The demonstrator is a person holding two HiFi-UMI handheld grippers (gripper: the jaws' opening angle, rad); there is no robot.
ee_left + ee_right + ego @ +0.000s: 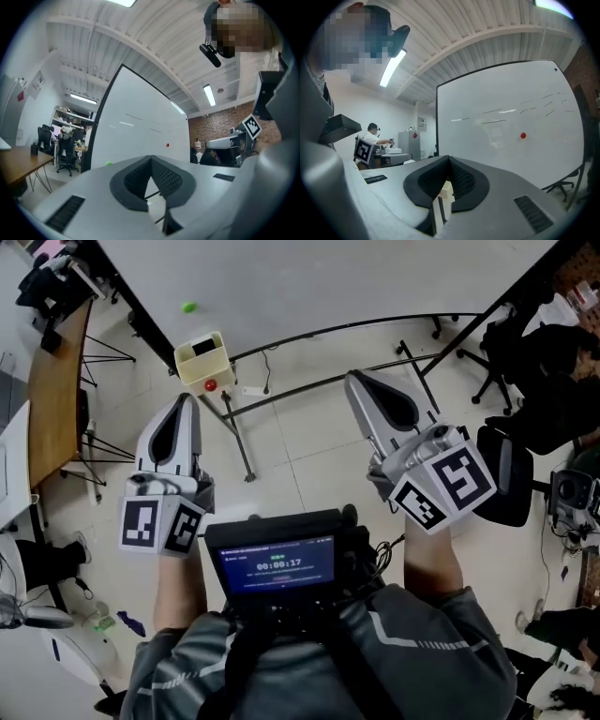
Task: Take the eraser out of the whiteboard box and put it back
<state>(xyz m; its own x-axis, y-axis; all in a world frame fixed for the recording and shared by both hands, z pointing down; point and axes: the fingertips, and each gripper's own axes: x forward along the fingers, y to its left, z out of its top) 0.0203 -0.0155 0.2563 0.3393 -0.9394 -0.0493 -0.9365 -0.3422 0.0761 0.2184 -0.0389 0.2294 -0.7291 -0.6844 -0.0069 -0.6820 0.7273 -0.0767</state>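
The eraser (pixel 200 347) lies in the open top of the whiteboard box (pixel 202 360), showing only as a dark block inside the cream walls. The box hangs at the lower corner of the whiteboard (pixel 328 277). A small red dot (pixel 210 385) sits right by the box, and a green dot (pixel 189 307) lies on the board a little beyond it. Nearer the person than the box, the left claw (pixel 187 399) points towards it, clenched with nothing between its tips. The right claw (pixel 354 379) is off to the box's right, well apart from it. It is also clenched and empty, and the box shows far off through the gap under its tips. A lit screen (pixel 272 566) sits at the person's chest.
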